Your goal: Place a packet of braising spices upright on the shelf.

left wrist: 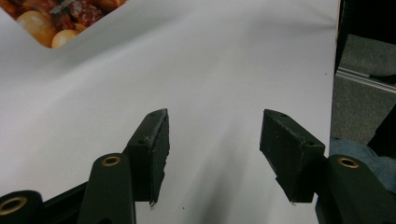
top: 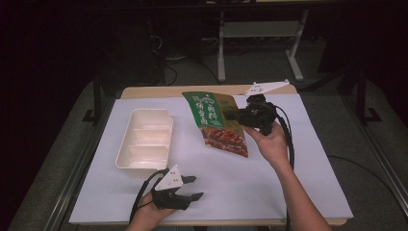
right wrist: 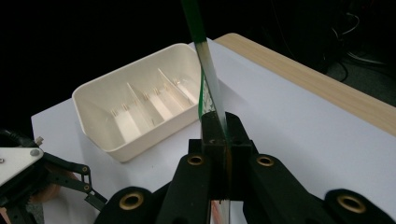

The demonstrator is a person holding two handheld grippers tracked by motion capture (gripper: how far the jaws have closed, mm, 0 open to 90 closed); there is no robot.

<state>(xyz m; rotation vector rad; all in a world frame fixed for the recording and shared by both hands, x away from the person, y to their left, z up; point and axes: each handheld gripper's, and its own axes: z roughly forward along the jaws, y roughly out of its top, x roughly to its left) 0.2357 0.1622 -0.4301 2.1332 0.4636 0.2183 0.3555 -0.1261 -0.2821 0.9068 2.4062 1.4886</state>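
I'm holding the green printed snack pouch [top: 216,122] mid-frame, right gripper [top: 240,115] jaws clenching its edge, probably bound for the cream divided tray [top: 144,139]; left gripper [top: 190,187] jaws released, idling.

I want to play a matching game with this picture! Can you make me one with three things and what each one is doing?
Things:
1. left tool
2. right tool
3. white tray

States:
A. empty, with dividers inside
B. open over the white sheet
C. shut on the green snack bag

Pairs: 1-B, 2-C, 3-A
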